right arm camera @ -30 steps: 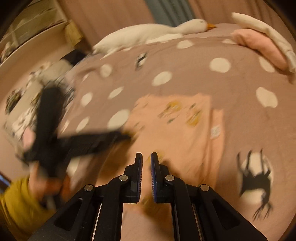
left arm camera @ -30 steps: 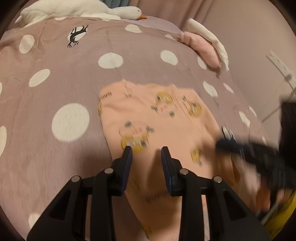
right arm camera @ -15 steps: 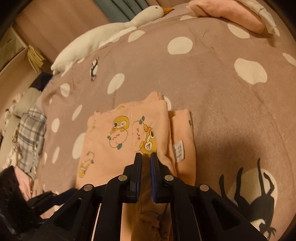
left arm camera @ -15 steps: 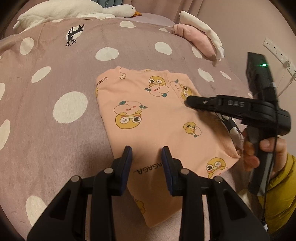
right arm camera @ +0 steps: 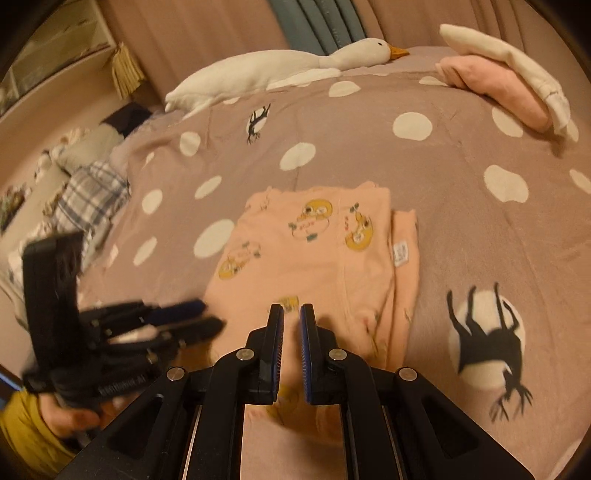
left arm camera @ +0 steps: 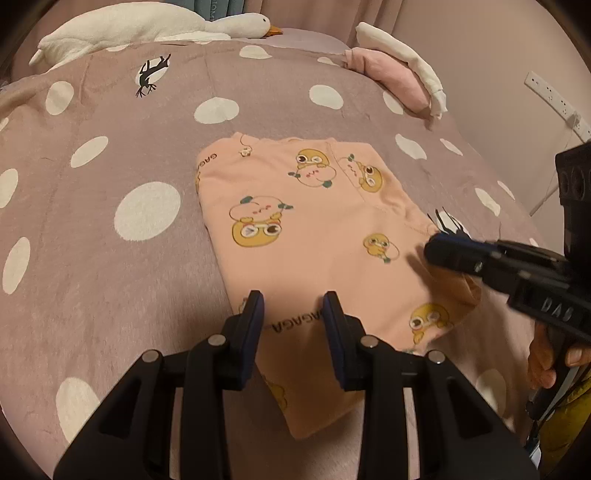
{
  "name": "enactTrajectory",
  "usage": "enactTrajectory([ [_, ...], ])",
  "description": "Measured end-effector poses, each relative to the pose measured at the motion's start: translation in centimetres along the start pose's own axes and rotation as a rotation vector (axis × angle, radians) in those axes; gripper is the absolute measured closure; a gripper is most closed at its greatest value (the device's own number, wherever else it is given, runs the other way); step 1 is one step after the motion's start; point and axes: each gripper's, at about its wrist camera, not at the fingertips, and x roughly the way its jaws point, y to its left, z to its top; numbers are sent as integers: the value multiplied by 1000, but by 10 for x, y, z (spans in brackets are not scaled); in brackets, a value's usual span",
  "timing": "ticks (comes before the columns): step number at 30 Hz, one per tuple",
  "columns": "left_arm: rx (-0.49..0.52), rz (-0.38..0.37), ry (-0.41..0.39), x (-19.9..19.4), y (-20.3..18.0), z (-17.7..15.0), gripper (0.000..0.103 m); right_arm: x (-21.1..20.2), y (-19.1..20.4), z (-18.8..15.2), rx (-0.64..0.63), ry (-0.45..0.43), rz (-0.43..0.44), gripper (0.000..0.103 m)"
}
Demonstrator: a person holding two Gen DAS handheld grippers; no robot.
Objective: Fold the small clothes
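A small peach garment (left arm camera: 314, 236) printed with yellow ducks lies partly folded on the mauve polka-dot bedspread (left arm camera: 110, 155). It also shows in the right wrist view (right arm camera: 314, 258), with a white care label (right arm camera: 400, 254) on the folded-under right edge. My left gripper (left arm camera: 292, 306) is open and empty, hovering over the garment's near part by the "GAGAGA" print. My right gripper (right arm camera: 291, 314) has its jaws nearly closed with a narrow gap and nothing between them, above the garment's near edge. It appears in the left wrist view (left arm camera: 458, 251) at the garment's right side.
A white goose plush (left arm camera: 147, 26) lies along the far edge of the bed. Folded pink and white clothes (left arm camera: 399, 81) are stacked at the far right. A plaid garment (right arm camera: 88, 199) lies off the bed's left side. A power strip (left arm camera: 554, 103) is on the right wall.
My right gripper has drawn back toward the garment's near right edge and away from its middle. My left gripper stays open over the near part; the garment lies the same.
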Motion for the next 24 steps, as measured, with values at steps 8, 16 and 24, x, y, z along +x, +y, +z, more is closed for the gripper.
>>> enactTrajectory([
  [8, 20, 23, 15, -4, -3, -19, 70, 9, -19, -31, 78, 74, -23, 97],
  [16, 11, 36, 52, -4, -2, -36, 66, 0, -15, -40, 109, 82, -26, 97],
  [24, -126, 38, 56, -14, 16, -41, 35, -17, -19, -46, 151, 57, 24, 85],
])
